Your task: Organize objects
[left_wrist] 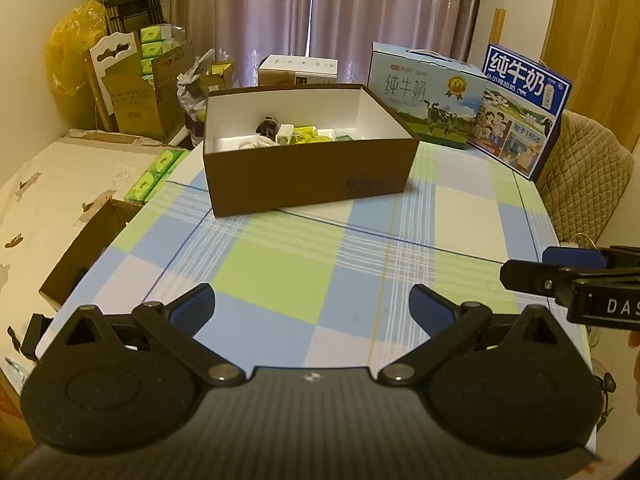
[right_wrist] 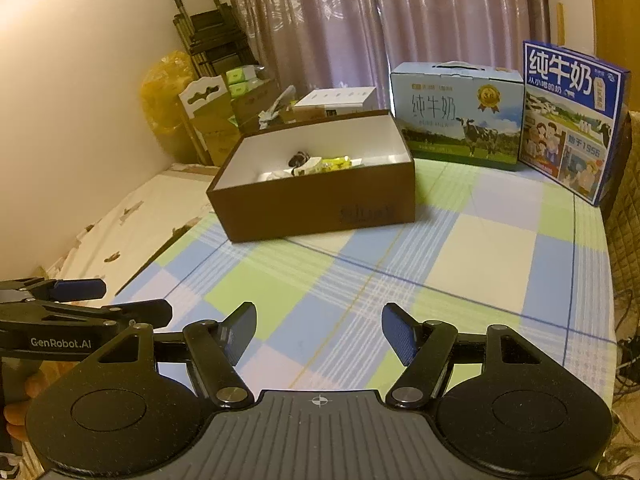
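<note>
A brown open box (left_wrist: 308, 174) (right_wrist: 320, 200) with a white inside stands on the checked tablecloth (left_wrist: 300, 272) (right_wrist: 360, 280) at the far middle. Inside lie several small objects: a dark item (left_wrist: 267, 126), a white cloth-like item (left_wrist: 256, 143) and yellow-green packets (left_wrist: 306, 136) (right_wrist: 336, 164). My left gripper (left_wrist: 312, 312) is open and empty, low over the near part of the table. My right gripper (right_wrist: 318, 338) is open and empty, also near the front. Each gripper shows at the edge of the other's view: the right one (left_wrist: 560, 268), the left one (right_wrist: 104, 300).
Two milk cartons stand behind the box at the right: a light blue one (left_wrist: 424, 96) (right_wrist: 456, 114) and a dark blue one (left_wrist: 520, 112) (right_wrist: 572, 120). A white box (left_wrist: 298, 70) sits behind. Cardboard boxes with green tissue packs (left_wrist: 150, 46) and a bed (left_wrist: 48, 208) lie left. A padded chair (left_wrist: 584, 184) is at the right.
</note>
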